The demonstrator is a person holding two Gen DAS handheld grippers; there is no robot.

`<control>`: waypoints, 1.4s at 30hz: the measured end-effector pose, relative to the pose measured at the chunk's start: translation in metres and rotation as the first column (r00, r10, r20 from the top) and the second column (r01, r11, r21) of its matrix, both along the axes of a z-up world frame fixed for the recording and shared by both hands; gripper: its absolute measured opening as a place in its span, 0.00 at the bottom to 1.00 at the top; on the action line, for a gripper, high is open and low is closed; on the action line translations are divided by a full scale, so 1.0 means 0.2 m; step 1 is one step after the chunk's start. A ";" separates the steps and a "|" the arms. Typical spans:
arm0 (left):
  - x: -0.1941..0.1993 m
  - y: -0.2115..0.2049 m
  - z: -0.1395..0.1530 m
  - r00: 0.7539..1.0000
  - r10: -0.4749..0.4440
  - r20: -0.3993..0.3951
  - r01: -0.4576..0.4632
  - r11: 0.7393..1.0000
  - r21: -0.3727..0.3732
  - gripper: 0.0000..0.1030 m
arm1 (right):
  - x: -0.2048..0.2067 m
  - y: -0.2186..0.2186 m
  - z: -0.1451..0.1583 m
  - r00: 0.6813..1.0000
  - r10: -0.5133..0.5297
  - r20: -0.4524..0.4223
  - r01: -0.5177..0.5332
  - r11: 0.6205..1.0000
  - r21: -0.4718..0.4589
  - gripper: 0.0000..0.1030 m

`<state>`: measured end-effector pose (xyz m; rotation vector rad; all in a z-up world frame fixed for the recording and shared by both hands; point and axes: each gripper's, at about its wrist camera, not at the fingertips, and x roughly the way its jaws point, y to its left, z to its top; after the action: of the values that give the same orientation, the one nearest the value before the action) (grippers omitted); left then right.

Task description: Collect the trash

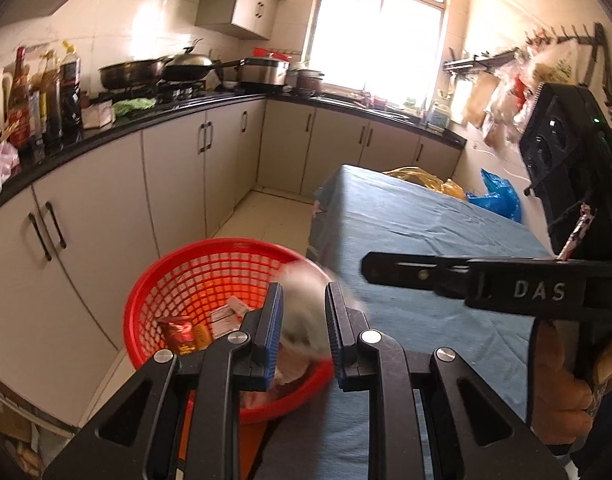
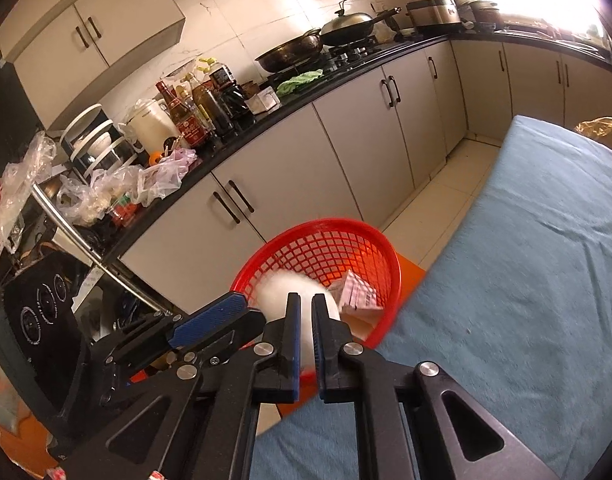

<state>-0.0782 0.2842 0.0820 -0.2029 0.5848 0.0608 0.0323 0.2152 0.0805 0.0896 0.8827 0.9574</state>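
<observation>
My left gripper (image 1: 303, 304) hangs over the red mesh basket (image 1: 209, 254), shut on a blurred white tissue wad (image 1: 306, 296). In the right wrist view the same wad (image 2: 285, 290) sits at the tip of the left gripper (image 2: 247, 304), above the basket (image 2: 346, 226). My right gripper (image 2: 304, 308) is shut with nothing between its pads, just behind the wad. It reaches in from the right over the table (image 1: 370, 270). A red snack packet (image 1: 177, 332) and a pink carton (image 2: 358, 294) lie in the basket. A small red-white wrapper (image 1: 578, 232) sticks up behind the right gripper.
The basket rests on an orange stand (image 2: 412, 276) against the blue-clothed table (image 1: 406, 220). A black counter (image 1: 105, 132) with bottles, woks and plastic bags runs along the left. Yellow (image 1: 426, 178) and blue (image 1: 500, 196) bags lie beyond the table. A hand (image 1: 562, 380) holds the right gripper.
</observation>
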 end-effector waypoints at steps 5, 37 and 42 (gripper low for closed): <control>0.07 0.13 -0.07 0.998 0.048 -0.037 -0.049 0.999 -0.024 0.20 | 0.08 0.10 -0.04 1.000 -0.006 -0.018 0.005 1.000 -0.013 0.05; -0.59 -0.39 0.02 0.899 0.417 0.134 -0.435 0.887 0.156 0.97 | -0.65 -0.75 -0.01 0.851 -0.318 0.418 0.422 0.887 -0.185 0.93; -0.66 -0.49 0.03 0.890 0.440 0.120 -0.456 0.861 0.223 0.98 | -0.78 -0.89 -0.04 0.835 -0.334 0.437 0.441 0.881 -0.169 0.94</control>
<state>-0.2099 0.1870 0.0881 -0.0954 0.4498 0.5780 -0.1245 0.0362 0.0720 -0.1469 0.5727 0.4379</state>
